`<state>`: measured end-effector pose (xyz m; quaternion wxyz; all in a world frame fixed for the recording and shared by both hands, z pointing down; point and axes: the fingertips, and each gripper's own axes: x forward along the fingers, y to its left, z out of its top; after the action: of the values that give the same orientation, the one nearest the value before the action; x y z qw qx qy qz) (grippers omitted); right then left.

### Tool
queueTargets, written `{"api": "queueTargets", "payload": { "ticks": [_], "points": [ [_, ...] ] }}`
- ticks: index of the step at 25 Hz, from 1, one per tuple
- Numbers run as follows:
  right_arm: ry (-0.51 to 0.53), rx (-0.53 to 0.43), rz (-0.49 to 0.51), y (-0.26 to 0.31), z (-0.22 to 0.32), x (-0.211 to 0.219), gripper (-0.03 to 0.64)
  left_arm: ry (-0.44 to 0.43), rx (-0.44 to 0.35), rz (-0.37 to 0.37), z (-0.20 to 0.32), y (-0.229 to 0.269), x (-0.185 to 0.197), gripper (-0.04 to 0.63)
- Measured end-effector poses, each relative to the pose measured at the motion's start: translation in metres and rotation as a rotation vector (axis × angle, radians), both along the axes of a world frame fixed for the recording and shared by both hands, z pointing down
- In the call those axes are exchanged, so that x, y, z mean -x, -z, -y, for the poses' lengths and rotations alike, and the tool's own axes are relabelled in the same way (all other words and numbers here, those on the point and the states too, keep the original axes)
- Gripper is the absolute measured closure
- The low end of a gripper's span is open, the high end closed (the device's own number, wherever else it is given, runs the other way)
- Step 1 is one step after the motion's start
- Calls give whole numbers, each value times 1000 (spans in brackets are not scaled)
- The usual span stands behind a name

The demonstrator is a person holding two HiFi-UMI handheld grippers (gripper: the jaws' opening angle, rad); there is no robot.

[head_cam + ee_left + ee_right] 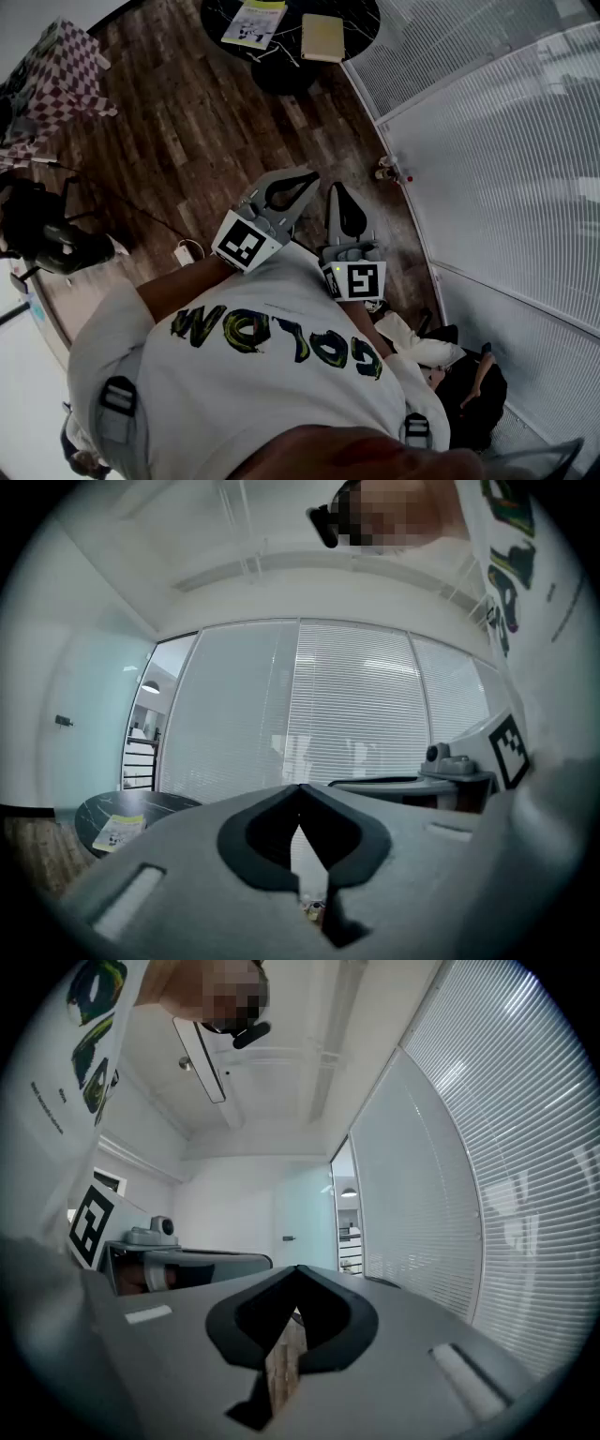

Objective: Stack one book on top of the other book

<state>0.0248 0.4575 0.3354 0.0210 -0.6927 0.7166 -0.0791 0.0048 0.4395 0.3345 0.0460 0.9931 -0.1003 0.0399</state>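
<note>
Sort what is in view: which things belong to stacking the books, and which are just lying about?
Job: white-and-yellow book; pale yellow book; round black table; left gripper; right gripper.
Lying about: checkered cloth; white adapter on the floor; small objects by the blinds.

The only real wording is the big print across the shirt: dark block letters edged in yellow-green, upside down in the head view. An O and an L can be picked out (folds swallow the rest), so the whole word cannot be read for sure. A thin line of small print runs beside it, too small to read in either gripper view. The left gripper bears a square black-and-white left marker, and the right gripper bears a right marker. Both are code patterns, not letters. At the far end, the left book has print on its cover, too small to read.
</note>
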Motion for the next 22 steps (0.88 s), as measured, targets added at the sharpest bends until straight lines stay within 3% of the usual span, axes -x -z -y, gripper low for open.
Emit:
{"api": "queueTargets", "payload": {
  "ticks": [3, 22],
  "points": [
    [7, -7, -1, 1, 2, -3, 615, 18, 41, -7, 2, 1, -3, 595],
    [76, -13, 59, -13, -8, -40, 614, 106, 35, 26, -5, -20, -38, 595]
  ]
}}
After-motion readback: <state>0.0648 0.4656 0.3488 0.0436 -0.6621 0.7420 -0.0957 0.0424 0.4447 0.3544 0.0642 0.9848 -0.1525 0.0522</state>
